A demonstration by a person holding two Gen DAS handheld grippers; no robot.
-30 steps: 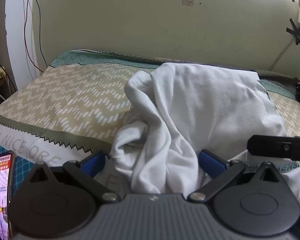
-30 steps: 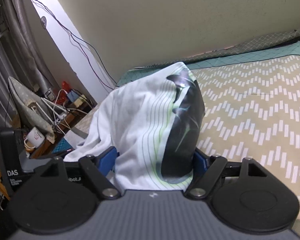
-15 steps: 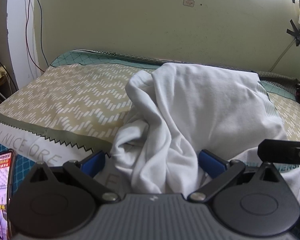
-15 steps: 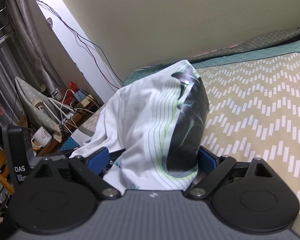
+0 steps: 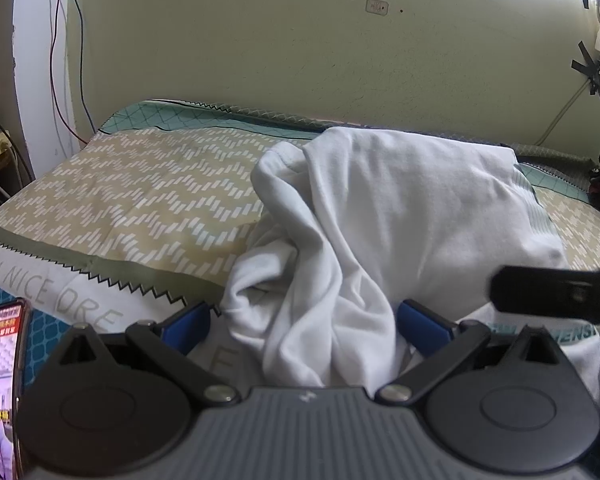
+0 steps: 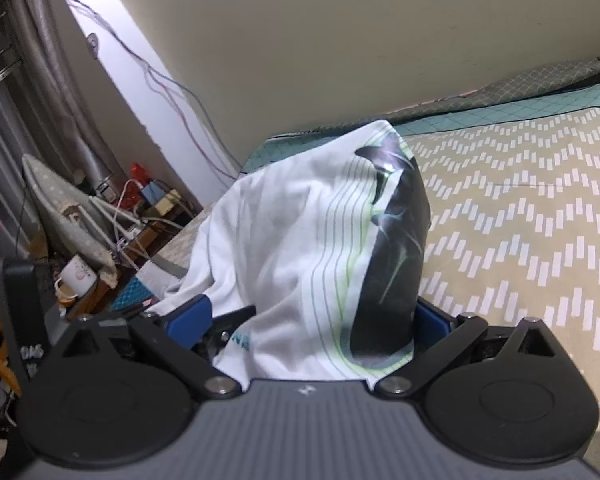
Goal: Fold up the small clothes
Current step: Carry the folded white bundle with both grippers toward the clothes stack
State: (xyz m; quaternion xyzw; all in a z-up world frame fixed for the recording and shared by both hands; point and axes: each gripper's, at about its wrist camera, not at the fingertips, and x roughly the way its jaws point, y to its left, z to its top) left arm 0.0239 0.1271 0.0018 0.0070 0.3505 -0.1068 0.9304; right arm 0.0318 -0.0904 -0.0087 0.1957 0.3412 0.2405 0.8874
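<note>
A white T-shirt (image 5: 400,208) with a black and green print (image 6: 392,264) lies bunched on the bed. In the left wrist view, my left gripper (image 5: 304,320) has its blue pads spread wide, with a fold of the white cloth heaped between them. In the right wrist view, my right gripper (image 6: 312,316) also has its pads spread wide, and the printed part of the shirt drapes over them and hides the fingertips. The right gripper's black body (image 5: 556,290) shows at the right of the left wrist view.
The bed has a tan zigzag cover (image 5: 140,192) with a teal border against a yellow wall. A phone (image 5: 0,380) lies at the bed's near left corner. A cluttered floor with an ironing board (image 6: 60,208), a mug (image 6: 76,276) and cables lies left of the bed.
The right gripper's jaws have spread wider, and its body has shifted right in the left wrist view. The shirt and the left gripper have barely moved.
</note>
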